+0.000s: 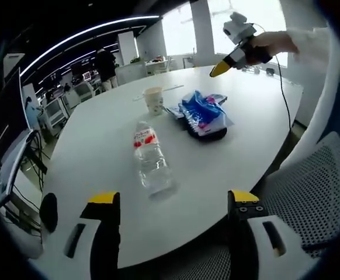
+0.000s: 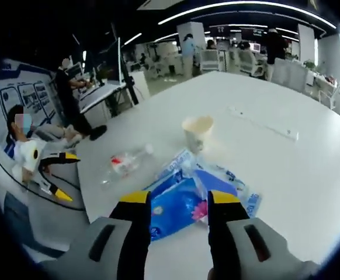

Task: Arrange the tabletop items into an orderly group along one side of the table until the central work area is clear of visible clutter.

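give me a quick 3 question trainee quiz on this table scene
1. True or false: the water bottle lies on its side on the white table.
2. Which item stands upright? A) the paper cup B) the blue packet C) the bottle
3. Fill in: in the right gripper view, the right gripper hovers with open jaws just above the ____.

Key: 1 true; 2 A; 3 blue packet. The left gripper is open too, at the table's near edge, short of the bottle.
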